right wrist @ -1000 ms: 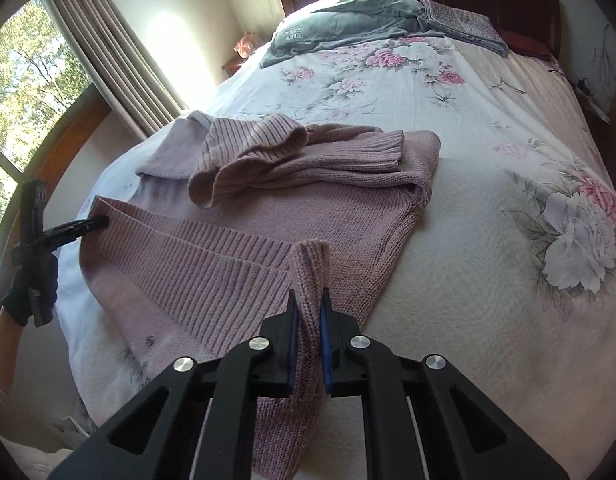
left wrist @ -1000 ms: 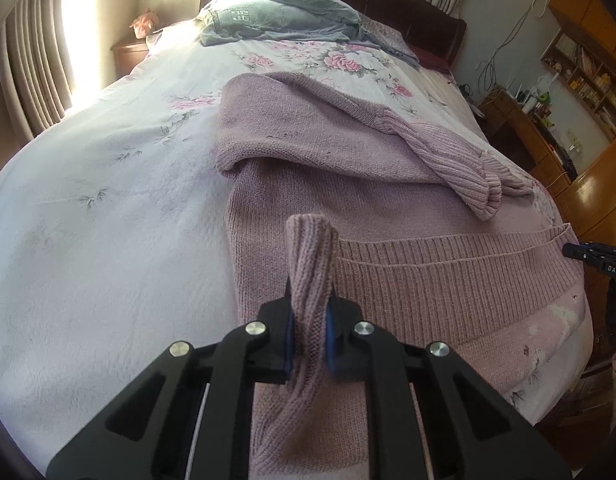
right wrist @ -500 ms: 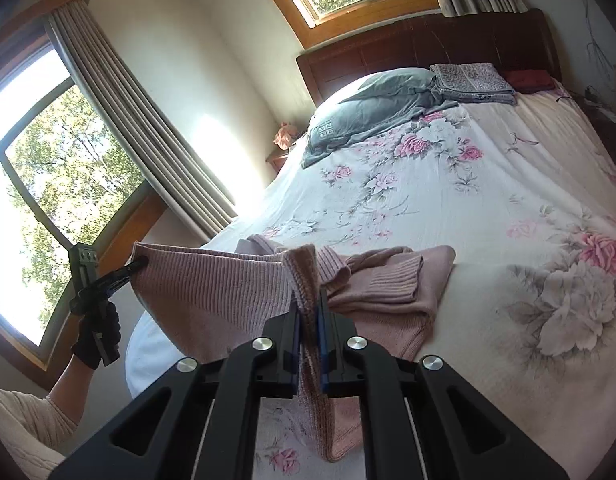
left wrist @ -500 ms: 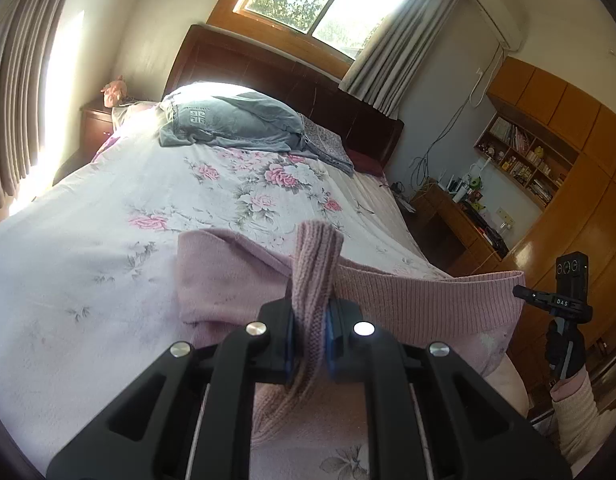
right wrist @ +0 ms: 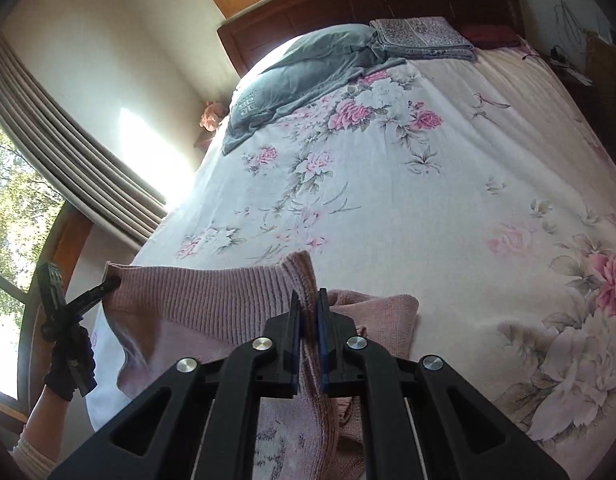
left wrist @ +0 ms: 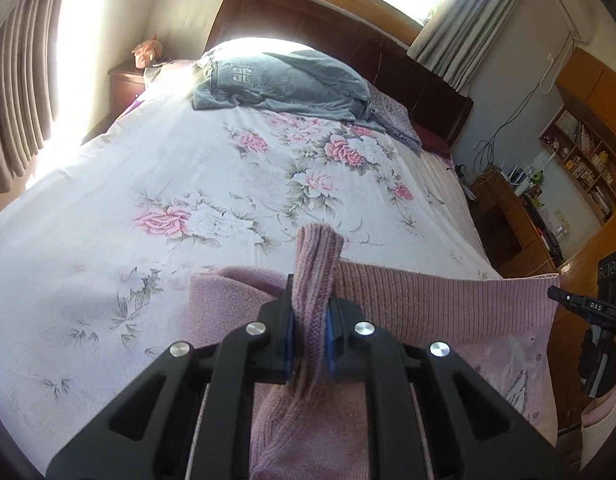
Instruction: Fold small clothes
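Lifted since a second ago, the pink sweater (left wrist: pixel 448 304) is hanging off the bed (left wrist: pixel 187 184). Both left tongs (left wrist: pixel 310 344) and right tongs (right wrist: pixel 308 344) are pinching its ribbed hem, stretched sideways between them.

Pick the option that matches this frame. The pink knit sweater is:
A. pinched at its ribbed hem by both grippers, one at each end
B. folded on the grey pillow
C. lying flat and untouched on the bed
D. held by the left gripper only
A: the left gripper and right gripper are each shut on a corner of the pink knit sweater, with its ribbed hem stretched between them.
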